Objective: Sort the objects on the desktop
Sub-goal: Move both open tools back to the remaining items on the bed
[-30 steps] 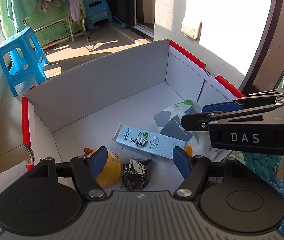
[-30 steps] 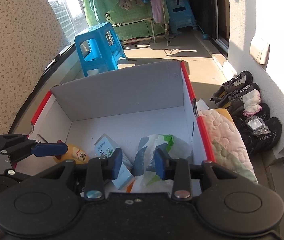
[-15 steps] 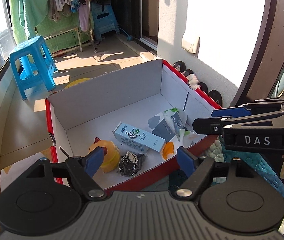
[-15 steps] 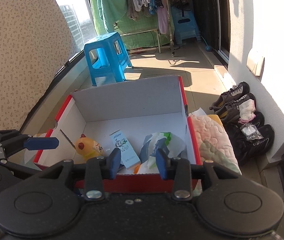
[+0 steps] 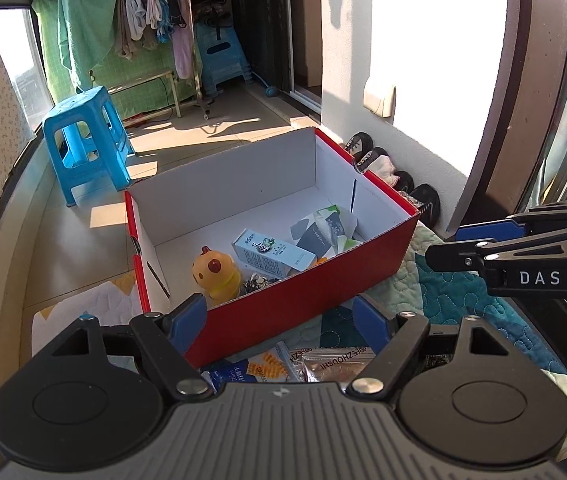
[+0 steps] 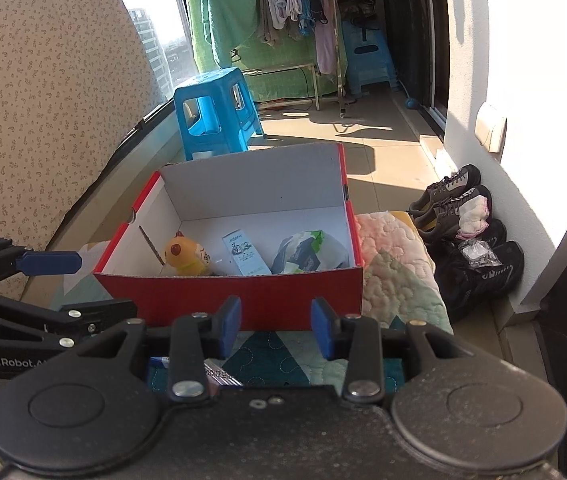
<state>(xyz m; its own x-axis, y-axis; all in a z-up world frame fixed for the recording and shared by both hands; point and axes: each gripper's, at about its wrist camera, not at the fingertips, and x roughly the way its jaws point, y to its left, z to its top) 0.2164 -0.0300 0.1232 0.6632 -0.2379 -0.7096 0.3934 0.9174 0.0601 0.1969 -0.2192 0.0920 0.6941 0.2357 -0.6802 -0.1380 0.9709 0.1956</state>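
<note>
A red cardboard box point(image 5: 323, 284) point(image 6: 243, 292) with a white inside stands on a quilted blanket. In it lie a yellow chick toy point(image 5: 215, 272) point(image 6: 185, 258), a light blue carton point(image 5: 271, 254) point(image 6: 245, 254), a tissue pack point(image 5: 323, 228) point(image 6: 307, 252) and a dark crumpled wrapper point(image 5: 255, 282). My left gripper point(image 5: 279, 322) is open and empty, in front of the box's near wall. My right gripper point(image 6: 275, 324) is open and empty, also in front of the box. Snack packets point(image 5: 311, 364) lie on the blanket just under my left gripper.
A blue plastic stool point(image 5: 83, 140) point(image 6: 215, 116) stands on the floor behind the box. Shoes point(image 6: 467, 236) line the wall at the right. A clothes rack point(image 6: 303, 8) with laundry stands at the back. A patterned cushion point(image 6: 43, 100) leans at the left.
Both grippers have drawn back and up from over the box's inside to in front of its near wall. Both stay open. The snack packets have come into view.
</note>
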